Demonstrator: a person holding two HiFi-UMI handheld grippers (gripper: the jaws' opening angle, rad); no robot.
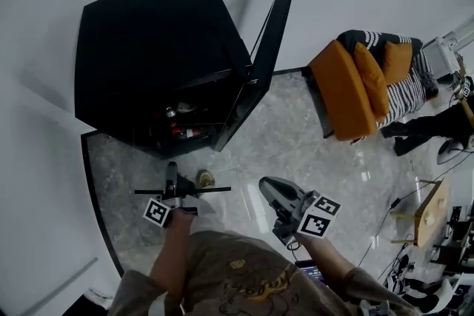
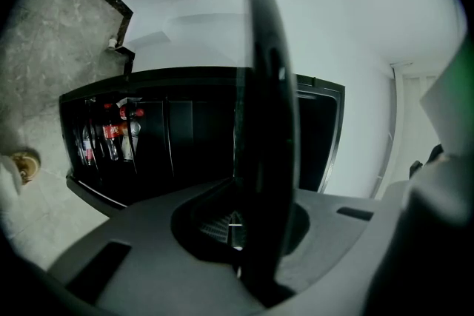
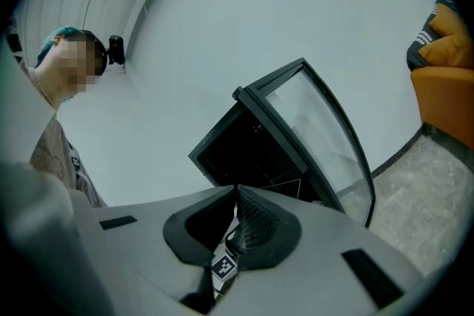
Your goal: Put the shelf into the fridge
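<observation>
The black box-shaped fridge stands on the grey marble floor against the white wall, its glass-fronted door swung wide open. Most of its interior is lost in darkness: the head view shows only the lower part of the opening, and the upper compartments cannot be made out. On the lower level stand several bottles with red labels, upright and close together towards one side. How many there are is unclear.

The dark, thin, flat fridge shelf is outside the fridge, held above the floor in front of the open door. Every view shows it edge-on, so its surface cannot be seen. The left gripper has its jaws clamped on the shelf, which fills the middle of the left gripper view. The right gripper is beside it, apart from the shelf, with its jaws together on nothing.

A small round yellowish thing lies on the floor near the fridge, too small to identify.
</observation>
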